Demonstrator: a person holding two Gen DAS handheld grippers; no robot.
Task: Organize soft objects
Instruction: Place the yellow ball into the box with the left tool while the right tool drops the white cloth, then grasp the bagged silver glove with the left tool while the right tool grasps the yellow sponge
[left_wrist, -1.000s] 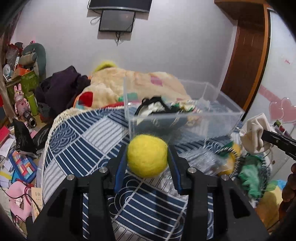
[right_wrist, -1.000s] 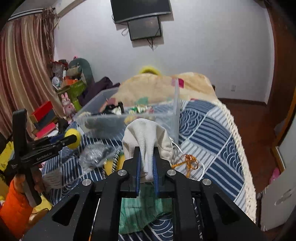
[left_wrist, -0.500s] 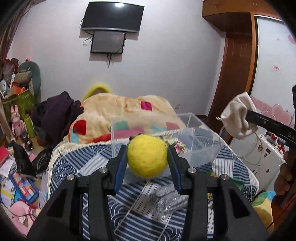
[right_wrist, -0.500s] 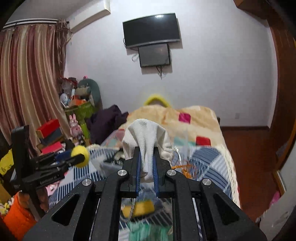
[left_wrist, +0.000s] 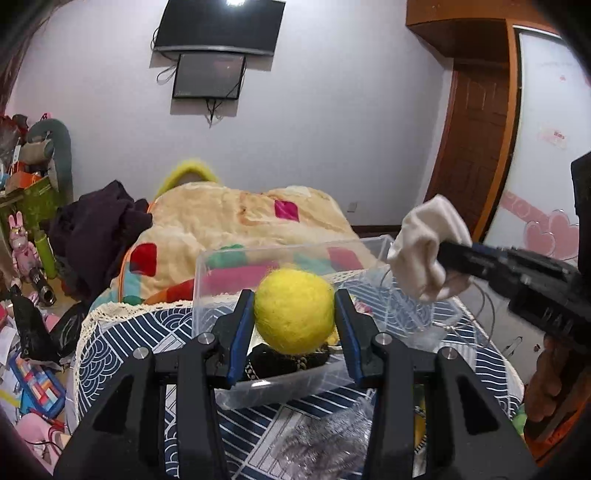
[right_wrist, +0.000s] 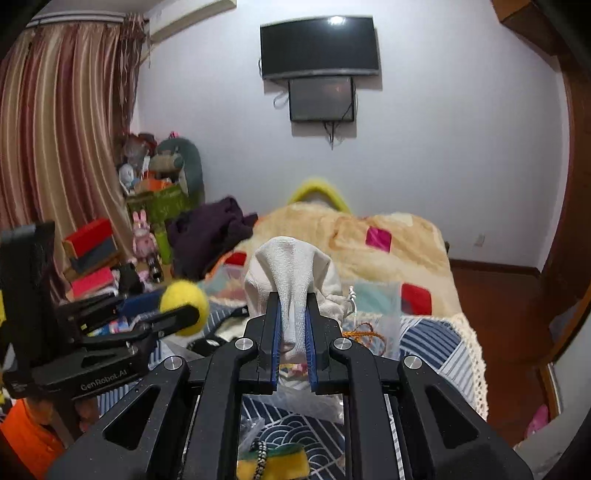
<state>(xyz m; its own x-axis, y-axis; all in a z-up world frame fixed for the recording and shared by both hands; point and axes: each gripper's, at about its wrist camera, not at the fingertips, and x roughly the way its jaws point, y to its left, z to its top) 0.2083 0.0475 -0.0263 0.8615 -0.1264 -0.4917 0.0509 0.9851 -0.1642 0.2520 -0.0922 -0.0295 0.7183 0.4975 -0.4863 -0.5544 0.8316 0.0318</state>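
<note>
the left gripper (left_wrist: 294, 312) is clamping a yellow felt ball (left_wrist: 294, 310) above the clear bin (left_wrist: 229, 391); the right gripper (right_wrist: 293, 325) is pinching a white cloth (right_wrist: 291, 273)

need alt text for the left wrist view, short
The left gripper holds a yellow ball above a clear bin on a blue patterned bedspread. At right, the right gripper holds a white cloth over the bin's far end. Behind are a patchwork blanket and wall screens.
</note>
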